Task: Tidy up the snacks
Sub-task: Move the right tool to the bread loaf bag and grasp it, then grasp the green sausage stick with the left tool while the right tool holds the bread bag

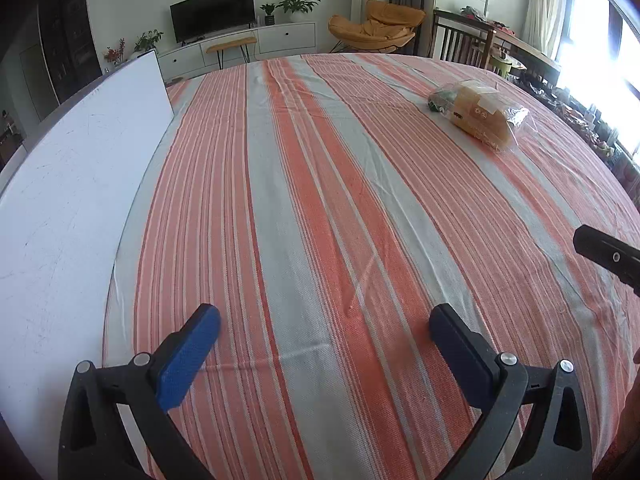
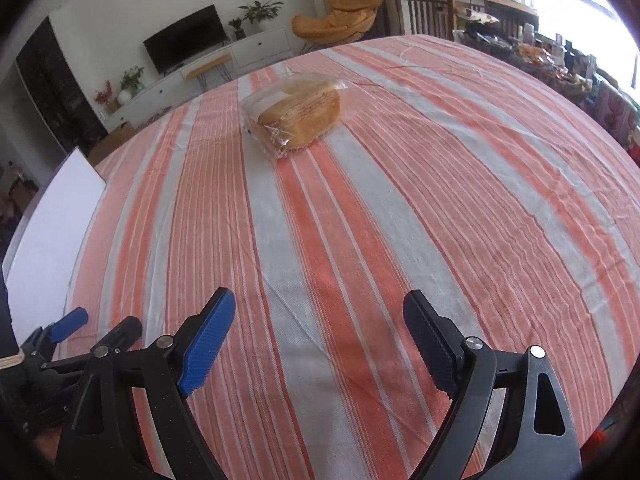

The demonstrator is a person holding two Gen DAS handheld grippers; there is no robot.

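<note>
A clear plastic bag of sliced bread (image 1: 482, 115) lies on the striped tablecloth (image 1: 304, 200), far right in the left wrist view. The right wrist view shows the bread bag (image 2: 298, 114) far ahead, slightly left of centre. My left gripper (image 1: 325, 326) is open and empty, low over the cloth near the front edge. My right gripper (image 2: 320, 312) is open and empty, also low over the cloth. The left gripper's fingers (image 2: 72, 322) show at the lower left of the right wrist view. One right finger (image 1: 600, 248) shows at the right edge of the left wrist view.
A white board (image 1: 76, 184) lies along the table's left side; it also shows in the right wrist view (image 2: 52, 232). Beyond the table stand a TV (image 1: 212, 12), a white cabinet, an orange chair (image 1: 376, 26) and a cluttered wooden table (image 2: 500, 12) by the window.
</note>
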